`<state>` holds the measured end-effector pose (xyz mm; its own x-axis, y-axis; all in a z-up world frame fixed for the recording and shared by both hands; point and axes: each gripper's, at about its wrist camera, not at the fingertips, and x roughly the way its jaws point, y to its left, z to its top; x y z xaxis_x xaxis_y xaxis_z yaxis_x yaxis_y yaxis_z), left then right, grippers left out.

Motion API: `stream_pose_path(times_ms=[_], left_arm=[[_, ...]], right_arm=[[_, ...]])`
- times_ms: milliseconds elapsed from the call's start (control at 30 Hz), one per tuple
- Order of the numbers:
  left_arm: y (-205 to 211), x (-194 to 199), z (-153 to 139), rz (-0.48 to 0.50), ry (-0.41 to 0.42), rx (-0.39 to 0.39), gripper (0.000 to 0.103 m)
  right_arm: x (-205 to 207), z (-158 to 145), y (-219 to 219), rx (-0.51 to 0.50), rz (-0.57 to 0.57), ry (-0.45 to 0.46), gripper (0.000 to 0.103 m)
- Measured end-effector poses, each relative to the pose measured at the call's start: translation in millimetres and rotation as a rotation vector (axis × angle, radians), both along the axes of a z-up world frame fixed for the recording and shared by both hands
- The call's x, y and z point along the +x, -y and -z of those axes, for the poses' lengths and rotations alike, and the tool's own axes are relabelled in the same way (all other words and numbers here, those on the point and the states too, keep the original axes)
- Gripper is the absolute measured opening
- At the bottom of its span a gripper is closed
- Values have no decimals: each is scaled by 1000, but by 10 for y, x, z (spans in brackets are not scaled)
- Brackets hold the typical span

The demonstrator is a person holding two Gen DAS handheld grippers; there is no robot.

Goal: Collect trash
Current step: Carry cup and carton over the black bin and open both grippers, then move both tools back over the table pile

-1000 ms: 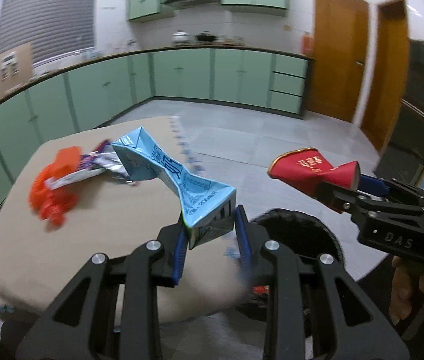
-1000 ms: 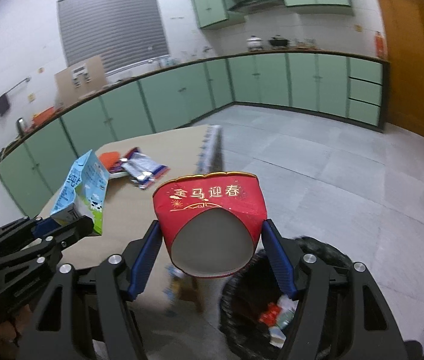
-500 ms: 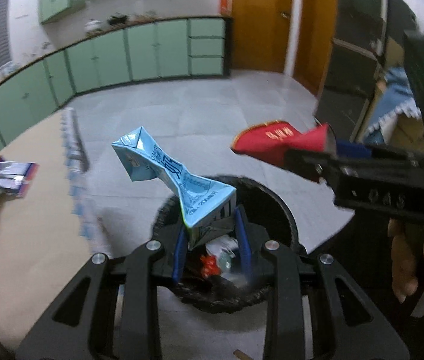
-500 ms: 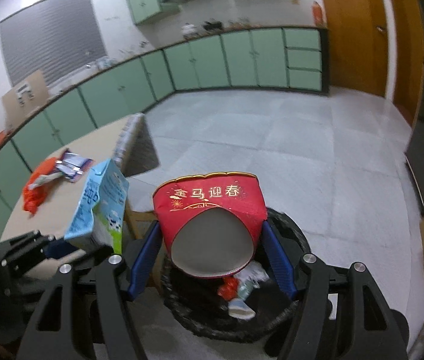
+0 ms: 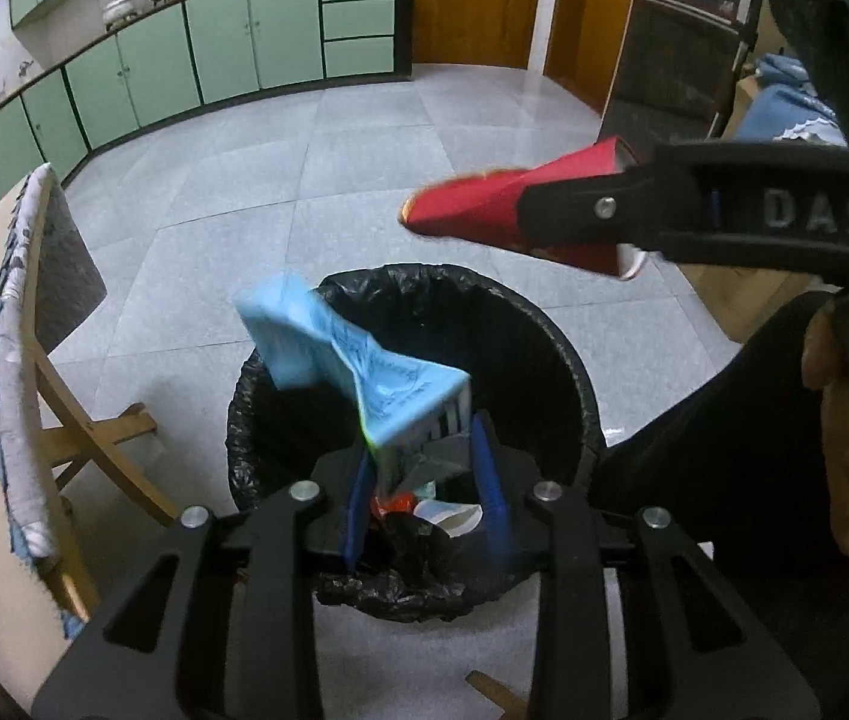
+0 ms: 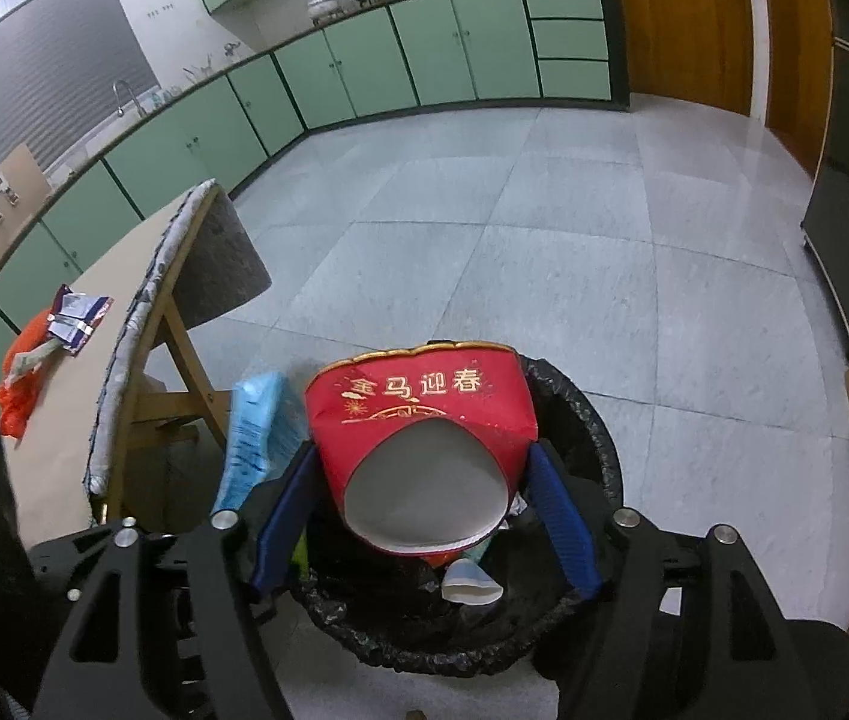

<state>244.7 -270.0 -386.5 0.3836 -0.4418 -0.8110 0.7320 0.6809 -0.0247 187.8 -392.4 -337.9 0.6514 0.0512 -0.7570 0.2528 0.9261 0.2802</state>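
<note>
Both of my hands are over the black-lined trash bin (image 5: 550, 360) on the grey tiled floor (image 6: 544, 228). The fingers of my left gripper (image 5: 424, 480) are spreading apart, and the crushed blue carton (image 5: 364, 378) sits blurred between them above the bin's mouth; its base is against the left pad and clear of the right one. The fingers of my right gripper (image 6: 424, 516) are also easing apart, with the red paper cup (image 6: 424, 420) between them, its grey open mouth toward me; whether the pads still press its sides I cannot tell. Inside the bin lie a white cup (image 6: 472, 585) and red scraps (image 5: 391, 504). On the worktop (image 6: 64, 420) to the left lie an orange bag (image 6: 19, 384) and foil wrappers (image 6: 79, 321).
</note>
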Motion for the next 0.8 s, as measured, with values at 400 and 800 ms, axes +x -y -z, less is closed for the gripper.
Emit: stream_pose_path(times_ms=[400, 800], left_arm=[[-306, -19, -198, -73, 51, -29, 55], [-1585, -51, -1091, -454, 276, -109, 67]], right_arm=[[-26, -134, -35, -6, -16, 30, 71], [228, -716, -740, -67, -231, 180, 70]])
